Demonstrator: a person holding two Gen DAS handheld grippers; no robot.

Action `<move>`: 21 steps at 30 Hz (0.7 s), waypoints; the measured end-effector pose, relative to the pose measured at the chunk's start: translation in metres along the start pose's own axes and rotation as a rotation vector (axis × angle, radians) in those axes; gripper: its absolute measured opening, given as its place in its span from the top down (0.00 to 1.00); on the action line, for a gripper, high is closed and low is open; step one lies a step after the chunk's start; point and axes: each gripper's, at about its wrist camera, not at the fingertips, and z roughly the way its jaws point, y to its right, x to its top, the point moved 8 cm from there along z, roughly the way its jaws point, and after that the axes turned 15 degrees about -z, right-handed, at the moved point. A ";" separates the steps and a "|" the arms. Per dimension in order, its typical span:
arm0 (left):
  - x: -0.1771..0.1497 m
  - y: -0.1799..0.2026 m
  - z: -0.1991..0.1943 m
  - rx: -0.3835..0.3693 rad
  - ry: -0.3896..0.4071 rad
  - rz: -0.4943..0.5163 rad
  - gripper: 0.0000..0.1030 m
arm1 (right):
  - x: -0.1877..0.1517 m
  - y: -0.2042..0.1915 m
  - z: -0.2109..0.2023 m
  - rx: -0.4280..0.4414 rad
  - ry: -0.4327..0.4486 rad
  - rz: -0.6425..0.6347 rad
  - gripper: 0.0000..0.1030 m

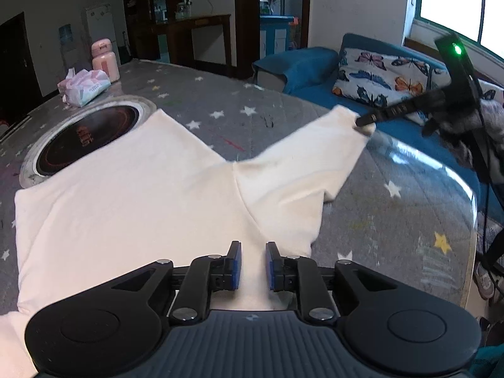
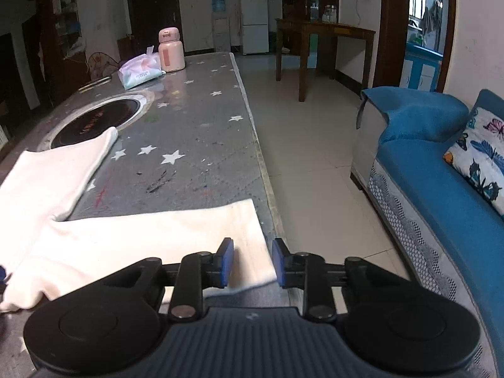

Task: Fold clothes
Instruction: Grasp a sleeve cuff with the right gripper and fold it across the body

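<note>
A cream long-sleeved top (image 1: 126, 208) lies flat on the star-patterned table (image 1: 283, 119), its sleeve (image 2: 151, 239) stretched toward two o'clock, where the right gripper (image 2: 252, 263), jaws parted, straddles the cuff, while the left gripper (image 1: 253, 266), narrowly parted, hovers over the shoulder, seemingly to steady it.

A shirt (image 1: 132, 195) lies on the table (image 1: 283, 119), sofa (image 1: 315, 72) beyond.

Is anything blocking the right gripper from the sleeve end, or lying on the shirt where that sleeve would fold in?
Nothing visible. The right gripper is open at the sleeve cuff, and the shirt body is bare; the tissue pack and pink bottle sit well beyond it.
</note>
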 end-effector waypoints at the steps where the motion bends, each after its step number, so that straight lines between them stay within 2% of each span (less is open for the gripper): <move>1: 0.003 0.001 -0.001 -0.001 0.010 0.001 0.72 | -0.003 -0.001 -0.001 0.003 -0.005 0.005 0.74; 6: 0.009 0.004 -0.003 -0.003 0.020 0.014 0.71 | -0.010 -0.001 0.003 -0.006 -0.009 0.033 0.74; 8: 0.009 0.004 -0.001 0.001 0.016 0.015 0.71 | -0.005 -0.002 0.001 0.000 0.001 0.033 0.88; 9: 0.008 0.004 0.001 0.002 0.014 0.014 0.71 | 0.001 -0.004 -0.002 0.007 0.008 0.028 0.91; 21: 0.001 0.012 0.012 -0.035 0.006 0.008 0.64 | 0.071 -0.029 -0.041 0.097 0.096 -0.050 0.92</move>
